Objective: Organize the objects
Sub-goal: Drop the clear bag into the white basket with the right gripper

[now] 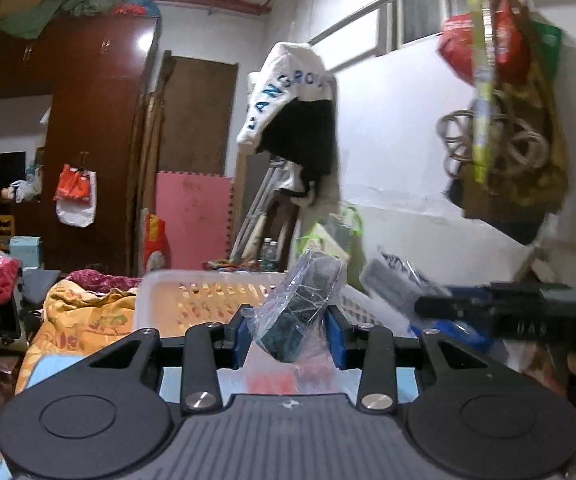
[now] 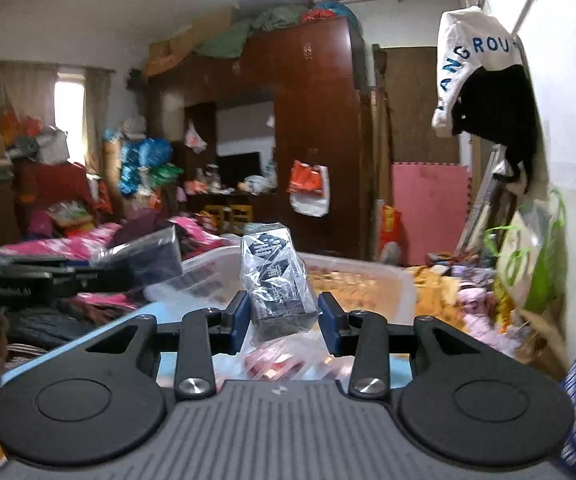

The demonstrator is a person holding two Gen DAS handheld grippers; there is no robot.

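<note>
Two small dark items wrapped in crinkled clear plastic are off the surface, one in each gripper. The left gripper [image 1: 290, 330] is clenched on a dark wrapped packet [image 1: 302, 308], which tilts from the blue pads up toward one o'clock. The right gripper [image 2: 281, 320] grasps a printed wrapped box [image 2: 277, 284], black with white characters, standing nearly upright between its pads and leaning slightly toward eleven o'clock.

In the left wrist view the right gripper reaches in from three o'clock with its box blurred at its tip; in the right wrist view the left gripper comes in from nine o'clock with its packet.

Just beyond both held items, at twelve o'clock, sits a white slotted plastic basket [image 1: 207, 292], with orange-yellow showing through its slotted wall. Below the fingers lies a light blue surface [image 2: 87, 336] with blurred red-and-clear packaging [image 2: 275, 362] on it.

Around the basket the bed is piled with a yellow patterned quilt [image 1: 83, 312] at ten o'clock in the left wrist view, and pink bedding [image 2: 67, 244] at ten o'clock in the right wrist view.

Farther out stand a tall dark brown wardrobe [image 1: 95, 120] with bundles on top, a pink foam mat [image 1: 195, 216] leaning by a brown door, and a white wall [image 1: 400, 120] at two o'clock. A metal rail along that wall carries a white garment with blue letters [image 1: 288, 88] over something black, and bags with coiled wire hang at one o'clock.
</note>
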